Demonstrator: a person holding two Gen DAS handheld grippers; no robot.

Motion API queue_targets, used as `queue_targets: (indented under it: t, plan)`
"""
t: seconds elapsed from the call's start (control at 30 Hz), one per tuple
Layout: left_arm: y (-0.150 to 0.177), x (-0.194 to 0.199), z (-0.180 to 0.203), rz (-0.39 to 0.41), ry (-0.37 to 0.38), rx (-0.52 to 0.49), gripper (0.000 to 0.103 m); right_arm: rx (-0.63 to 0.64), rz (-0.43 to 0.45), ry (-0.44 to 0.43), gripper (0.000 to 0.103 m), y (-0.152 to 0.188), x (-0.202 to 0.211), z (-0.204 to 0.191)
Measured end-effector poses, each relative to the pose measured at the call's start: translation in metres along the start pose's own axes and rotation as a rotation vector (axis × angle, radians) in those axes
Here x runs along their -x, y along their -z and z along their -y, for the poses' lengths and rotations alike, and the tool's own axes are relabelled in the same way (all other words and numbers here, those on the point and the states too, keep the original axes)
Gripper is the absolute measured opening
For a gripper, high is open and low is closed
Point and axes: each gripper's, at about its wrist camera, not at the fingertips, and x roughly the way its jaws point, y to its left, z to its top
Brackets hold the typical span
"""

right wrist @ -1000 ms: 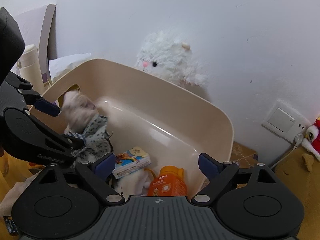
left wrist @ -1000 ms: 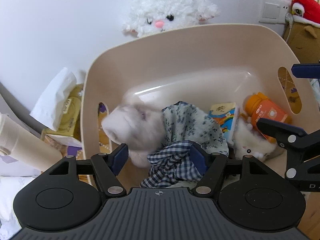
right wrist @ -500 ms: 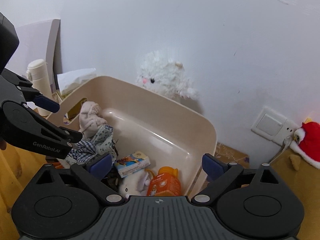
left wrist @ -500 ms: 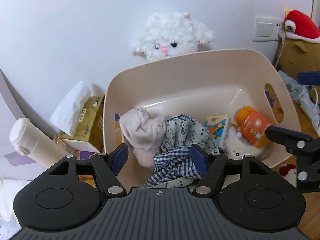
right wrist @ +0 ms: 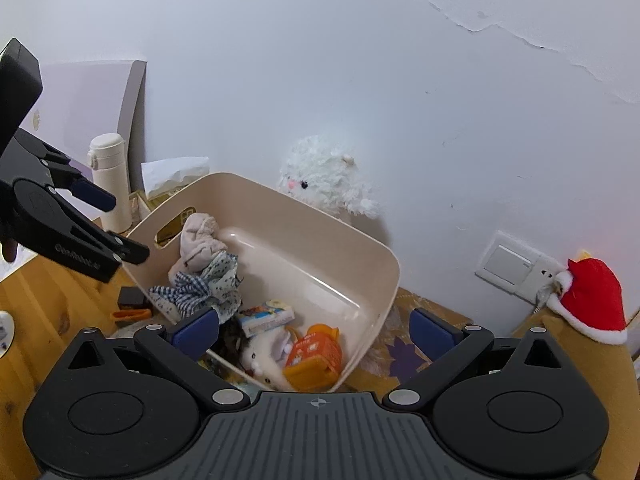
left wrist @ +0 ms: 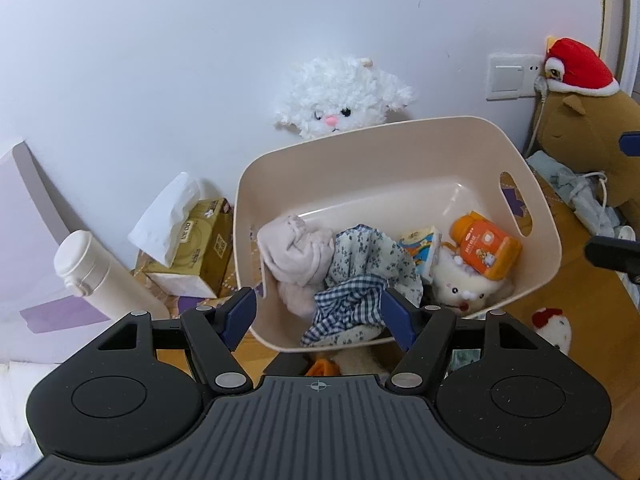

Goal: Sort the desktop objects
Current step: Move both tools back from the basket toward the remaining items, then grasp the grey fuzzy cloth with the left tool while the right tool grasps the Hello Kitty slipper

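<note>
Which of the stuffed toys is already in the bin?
The small white plush under the orange bottle. The fluffy lamb sits behind the bin; the red-hatted brown one outside right.

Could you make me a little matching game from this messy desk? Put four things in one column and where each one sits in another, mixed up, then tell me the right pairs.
Things:
1. orange plastic bottle
2. fluffy white plush sheep
3. cream insulated flask
4. red and white plush hat

Places:
A. behind the beige plastic bin, against the wall
B. inside the bin, at its right end
C. on top of the brown plush toy
D. left of the yellow tissue box

Pairs: 1-B, 2-A, 3-D, 4-C
</note>
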Motion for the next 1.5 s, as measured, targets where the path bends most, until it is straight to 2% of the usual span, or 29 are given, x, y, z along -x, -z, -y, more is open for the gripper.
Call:
queue_targets:
  t: [0.33, 0.67, 1.2, 1.5]
  plan:
    - [0.035, 0.025, -0.007, -0.02, 0.029, 0.036, 0.071, 0.029, -0.019, -0.025, 0.103, 0.028, 0.03, 0.006]
    - [0.069, 0.032, -0.006, -0.074, 0.03, 0.027, 0.071, 0.023, -0.093, -0.042, 0.103, 0.069, 0.039, 0.009]
    - [0.125, 0.006, 0.007, -0.238, 0.031, -0.017, 0.071, -0.024, -0.262, -0.046, 0.103, 0.12, 0.005, 0.026]
    - [0.142, -0.02, 0.011, -0.289, 0.025, -0.039, 0.071, -0.033, -0.334, -0.078, 0.103, 0.135, -0.025, 0.025]
